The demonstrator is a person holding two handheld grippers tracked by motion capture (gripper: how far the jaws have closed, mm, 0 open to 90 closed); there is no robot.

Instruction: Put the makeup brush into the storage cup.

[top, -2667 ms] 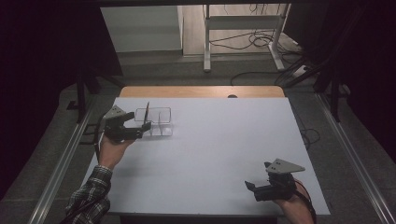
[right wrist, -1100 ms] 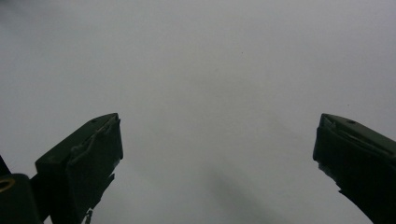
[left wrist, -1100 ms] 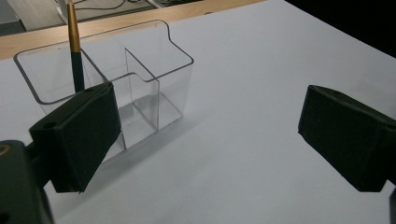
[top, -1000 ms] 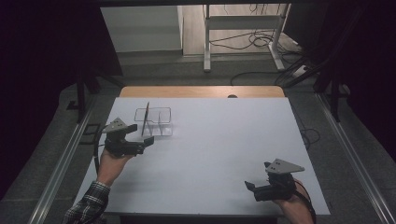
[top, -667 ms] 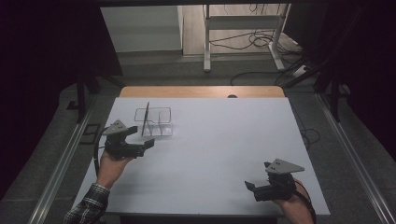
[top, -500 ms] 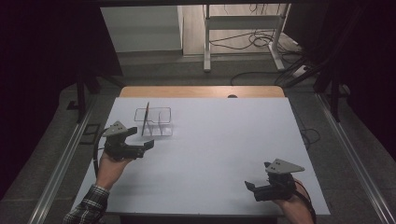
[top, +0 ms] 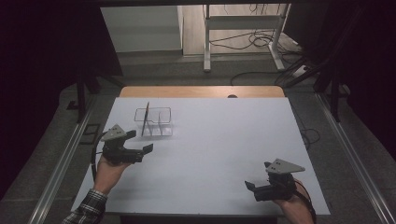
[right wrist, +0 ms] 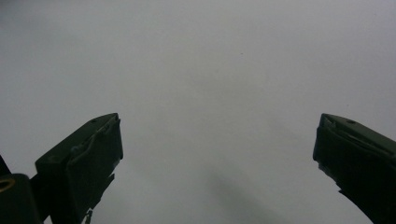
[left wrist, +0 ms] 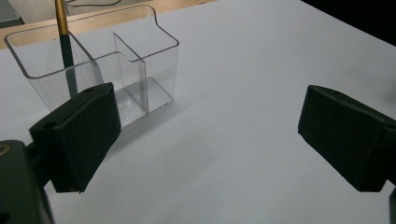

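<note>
A clear plastic organiser [top: 154, 122] [left wrist: 107, 70] with several compartments stands on the white table [top: 215, 140], left of centre. A dark pencil with a gold top [top: 145, 118] [left wrist: 64, 42] leans upright in its left compartment. My left gripper [top: 142, 153] [left wrist: 210, 130] is open and empty, just in front of the organiser and apart from it. Near the table's front right corner my right gripper [top: 252, 189] [right wrist: 217, 158] is open over bare table, holding nothing.
A wooden strip [top: 201, 91] runs along the table's far edge. Beyond it stand a metal frame [top: 243, 32] and cables on the floor. Rails [top: 60, 163] flank the table on both sides.
My left gripper has drawn back from the organiser toward the table's front left, leaving the pencil standing in it. The right gripper has stayed put.
</note>
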